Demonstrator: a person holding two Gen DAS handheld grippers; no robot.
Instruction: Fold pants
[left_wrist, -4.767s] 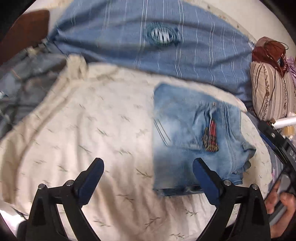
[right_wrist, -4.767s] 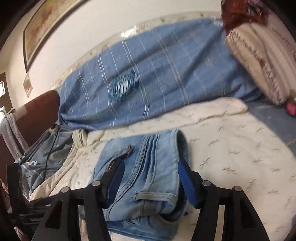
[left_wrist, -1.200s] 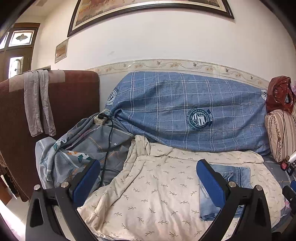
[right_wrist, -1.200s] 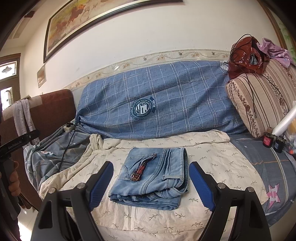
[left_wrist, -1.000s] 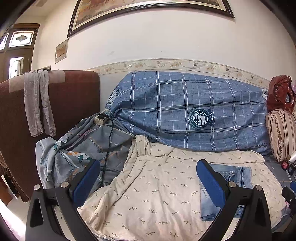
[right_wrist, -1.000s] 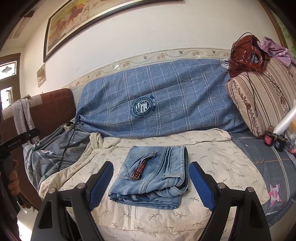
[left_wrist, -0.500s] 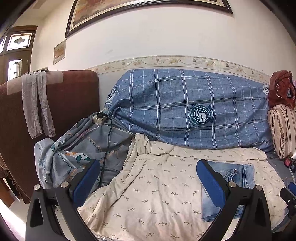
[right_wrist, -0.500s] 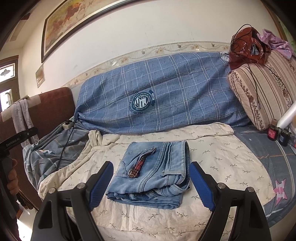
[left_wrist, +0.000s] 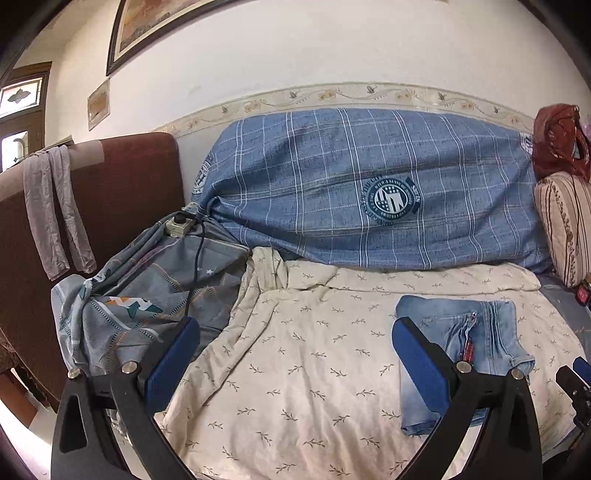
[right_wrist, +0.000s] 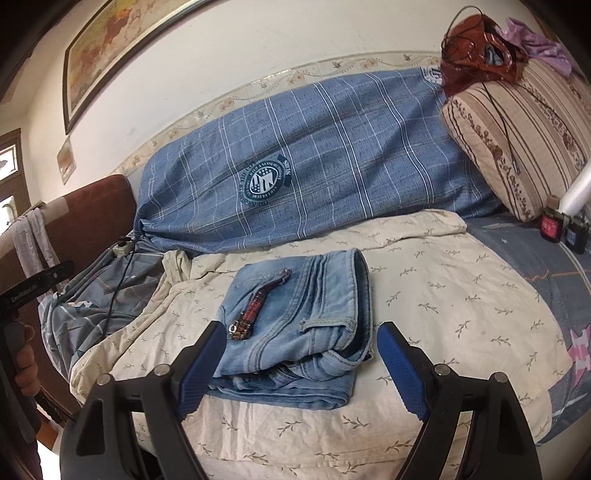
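The light blue jeans (right_wrist: 295, 321) lie folded into a compact stack on the cream leaf-print sheet (right_wrist: 443, 288), with a red plaid tab on top. They also show in the left wrist view (left_wrist: 461, 343), at the right, partly behind my right finger. My right gripper (right_wrist: 299, 354) is open and empty, held just in front of the jeans with its jaws wider than the stack. My left gripper (left_wrist: 295, 343) is open and empty, held back over the sheet (left_wrist: 295, 350) to the left of the jeans.
A blue plaid bolster (right_wrist: 314, 162) runs along the wall. A striped pillow (right_wrist: 517, 140) with a red bag on top is at the right, small bottles (right_wrist: 554, 225) beside it. A grey blanket (left_wrist: 140, 295) with a power strip and cable, and a brown headboard (left_wrist: 110, 192), are at the left.
Both grippers have edged closer to the bed and tilted down slightly over the last second. Much earlier they were right over the jeans; since then they drew back. The jeans have not moved.
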